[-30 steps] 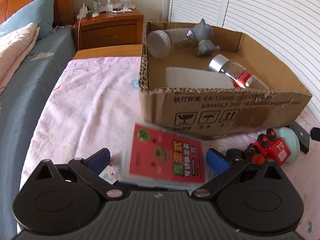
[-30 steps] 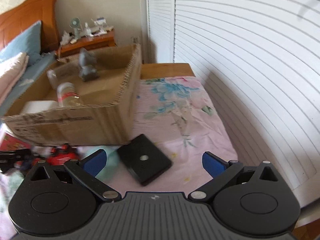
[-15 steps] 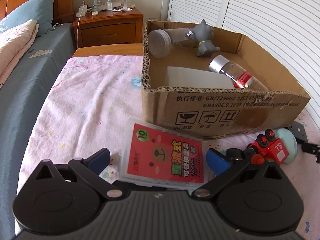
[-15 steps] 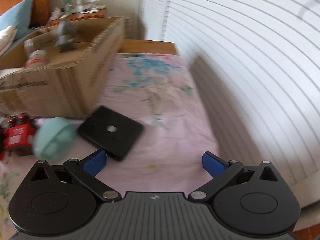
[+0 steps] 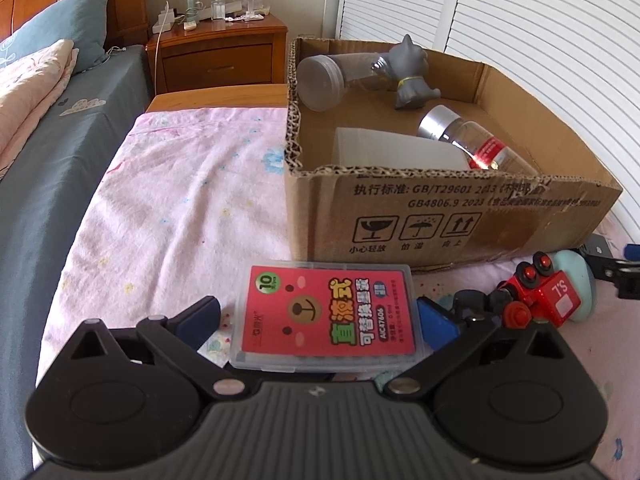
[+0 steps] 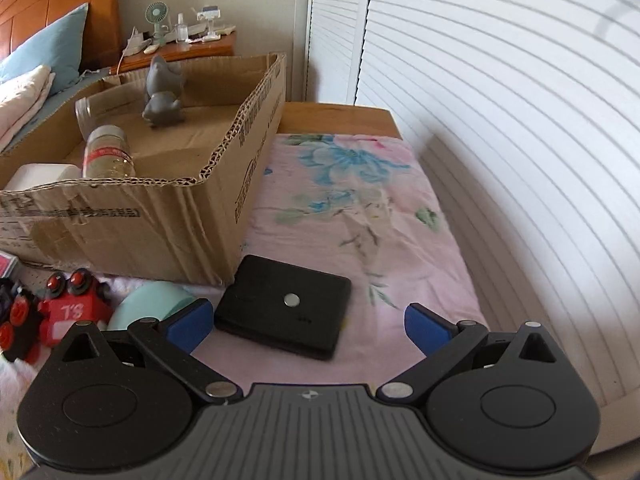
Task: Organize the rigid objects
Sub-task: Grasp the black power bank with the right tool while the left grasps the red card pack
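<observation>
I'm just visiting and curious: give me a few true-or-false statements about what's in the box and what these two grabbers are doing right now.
1. The grey cat figurine stands inside the cardboard box. True.
2. The left gripper holds the red toy truck. False: it brackets a clear case with a red card.
3. The right gripper is open. True.
4. The black flat case lies inside the box. False: it lies on the pink sheet, outside.
</observation>
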Motion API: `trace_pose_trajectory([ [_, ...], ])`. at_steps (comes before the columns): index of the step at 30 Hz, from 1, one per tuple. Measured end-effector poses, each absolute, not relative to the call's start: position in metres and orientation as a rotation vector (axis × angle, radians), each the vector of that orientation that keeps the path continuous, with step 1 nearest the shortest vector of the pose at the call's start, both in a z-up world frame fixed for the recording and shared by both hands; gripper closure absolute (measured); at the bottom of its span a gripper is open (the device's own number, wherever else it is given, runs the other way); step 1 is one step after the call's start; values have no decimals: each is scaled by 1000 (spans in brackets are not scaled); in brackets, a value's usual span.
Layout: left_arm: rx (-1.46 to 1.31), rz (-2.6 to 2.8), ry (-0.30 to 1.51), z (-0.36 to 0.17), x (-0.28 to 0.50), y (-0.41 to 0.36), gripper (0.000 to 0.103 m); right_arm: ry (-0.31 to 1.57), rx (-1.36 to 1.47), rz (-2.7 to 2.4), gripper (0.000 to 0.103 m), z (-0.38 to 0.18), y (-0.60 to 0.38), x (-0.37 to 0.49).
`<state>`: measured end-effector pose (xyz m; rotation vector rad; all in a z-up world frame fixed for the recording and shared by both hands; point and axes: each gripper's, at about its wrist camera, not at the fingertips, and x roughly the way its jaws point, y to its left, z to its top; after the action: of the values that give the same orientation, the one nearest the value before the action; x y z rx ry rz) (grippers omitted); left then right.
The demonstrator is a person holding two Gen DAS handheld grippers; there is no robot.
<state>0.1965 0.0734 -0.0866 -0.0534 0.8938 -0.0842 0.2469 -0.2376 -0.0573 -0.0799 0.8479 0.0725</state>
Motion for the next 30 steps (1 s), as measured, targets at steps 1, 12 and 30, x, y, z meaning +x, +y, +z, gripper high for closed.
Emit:
trace_pose_trajectory([
  [1, -55, -85, 893, -87, 197, 74, 1, 857, -78, 72, 0, -60, -238, 250],
  [12, -24, -70, 835, -81, 186, 69, 2, 846, -78, 37, 0, -62, -250, 238],
  [30, 21, -56, 814, -82, 183, 61, 13, 794, -109, 116, 16, -59, -240, 243],
])
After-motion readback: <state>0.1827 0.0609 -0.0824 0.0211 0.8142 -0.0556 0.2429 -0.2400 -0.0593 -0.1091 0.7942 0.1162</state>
